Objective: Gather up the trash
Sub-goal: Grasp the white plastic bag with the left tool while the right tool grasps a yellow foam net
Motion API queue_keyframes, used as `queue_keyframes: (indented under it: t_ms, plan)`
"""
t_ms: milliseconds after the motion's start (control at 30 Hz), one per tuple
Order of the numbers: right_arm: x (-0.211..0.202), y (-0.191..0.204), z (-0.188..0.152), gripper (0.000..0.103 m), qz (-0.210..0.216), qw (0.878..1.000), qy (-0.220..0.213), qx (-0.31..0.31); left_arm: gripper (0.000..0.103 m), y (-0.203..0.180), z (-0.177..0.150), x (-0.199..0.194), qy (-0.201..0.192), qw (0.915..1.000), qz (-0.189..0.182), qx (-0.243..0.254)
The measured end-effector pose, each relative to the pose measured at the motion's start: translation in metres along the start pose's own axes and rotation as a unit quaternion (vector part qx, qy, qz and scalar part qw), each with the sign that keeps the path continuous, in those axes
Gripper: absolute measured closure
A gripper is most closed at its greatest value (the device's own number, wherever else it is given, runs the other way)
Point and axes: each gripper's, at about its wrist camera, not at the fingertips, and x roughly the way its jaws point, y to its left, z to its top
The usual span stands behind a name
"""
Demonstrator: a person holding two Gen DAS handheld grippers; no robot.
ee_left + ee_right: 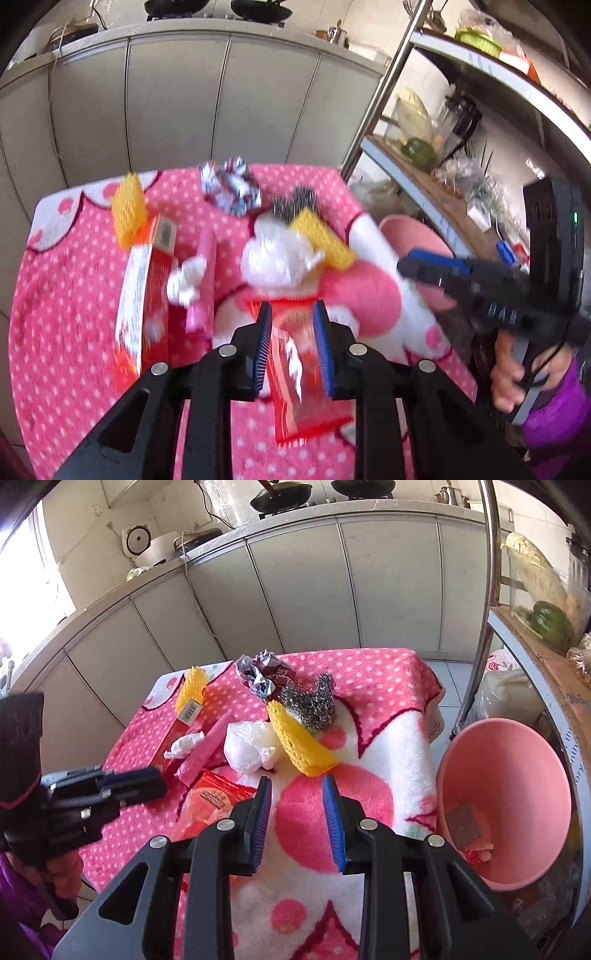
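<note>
So, left wrist view: left gripper (291, 314) has its blue-padded jaws apart, and a clear plastic wrapper with red-orange print (295, 369) lies between them on the pink polka-dot fleece blanket (74, 314); blur hides whether the pads touch it, no squeeze visible. Just ahead of the fingertips is a crumpled white plastic bag (277, 262), with a yellow foam mesh sleeve (325, 240) beyond it to the right. Ahead-left sit a pink stick-shaped packet (203, 280), a small white crumpled wad (184, 284) and a long red-and-white carton (144, 295). Farther ahead lies a crumpled silver foil ball (232, 188). Right gripper (436, 267) comes in from the right, held by a hand (517, 373).

Right wrist view: right gripper (297, 786) is open with nothing between the jaws, blanket showing under the gap. The printed wrapper (214, 797) lies just left of its left finger. White bag (247, 749) and yellow sleeve (299, 738) are just ahead; a steel wool scourer (314, 701) is beyond those. To the right, off the blanket edge, stands a pink plastic bucket (546, 760) with scraps in the bottom. Left gripper (140, 779) enters from the left.
</note>
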Motion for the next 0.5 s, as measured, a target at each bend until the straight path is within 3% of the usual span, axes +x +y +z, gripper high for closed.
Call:
queue_keyframes:
  t_ms: [233,500]
  plan:
    - [0.022,0.008,0.01,0.074,0.008,1.0,0.018,-0.022,0.077,0.0,0.033,0.042,0.009,0.9997,0.019,0.013]
    - [0.053,0.012,0.017,0.074,-0.009,0.998,0.046,-0.045,0.077,0.015,0.037,0.084,0.037,0.999,0.026,-0.002]
